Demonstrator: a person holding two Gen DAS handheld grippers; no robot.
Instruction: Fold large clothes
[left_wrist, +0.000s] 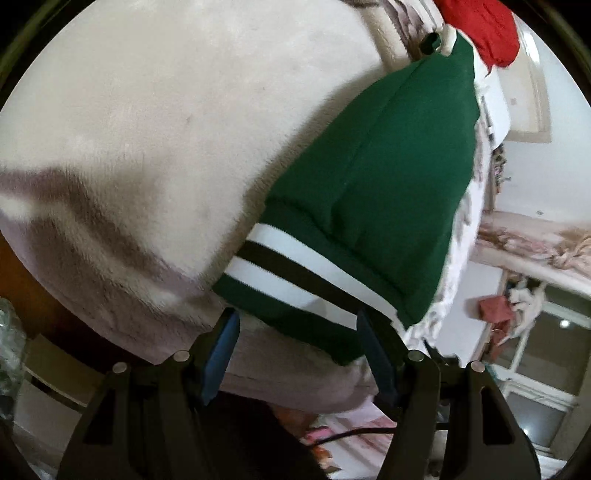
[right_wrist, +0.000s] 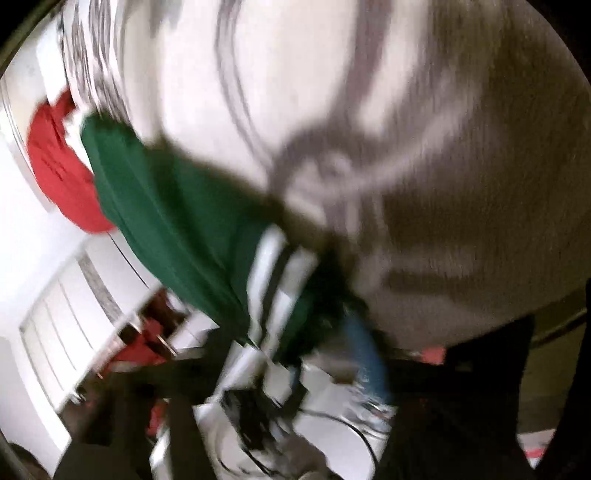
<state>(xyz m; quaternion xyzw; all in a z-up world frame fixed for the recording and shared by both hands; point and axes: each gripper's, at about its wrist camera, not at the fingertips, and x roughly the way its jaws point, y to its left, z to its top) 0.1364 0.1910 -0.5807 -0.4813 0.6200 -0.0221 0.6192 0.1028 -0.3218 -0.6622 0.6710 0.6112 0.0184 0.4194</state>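
Left tongs: left tongs (left_wrist: 295, 347) spread wide, 2 blue-padded fingers (left_wrist: 221, 354) either side of the striped hem, pads apart from the cloth as far as visible, nothing gripped
Right tongs: right tongs (right_wrist: 332, 354) heavily blurred, only 1 blue pad discernible beside the striped band; open or closed cannot be told
Garment: green garment (left_wrist: 373, 177) with a band of 2 white stripes and 1 black stripe (left_wrist: 295, 266) at its near end, lying folded lengthwise on the bed and running away from both cameras
Step in hand: probably lining up on the striped end after a lengthwise fold, ahead of a cross fold
Next move: likely calls for closing both tongs on the 2 corners of the striped end through all layers, then lifting together and carrying that end toward the far end, keeping edges level so the thick cloth does not slide apart
Surface: bed under a fluffy cream blanket (left_wrist: 166, 129) with grey patches, soft and likely to ruck under a dragged hem
Other cloth: red cloth (left_wrist: 484, 29) just past the garment's far end, touching or not unclear
Room: pale walls, a window (left_wrist: 546, 354) low at right in the left view, clutter on a ledge above it; white panelled door or cupboard (right_wrist: 55, 325) in the right view
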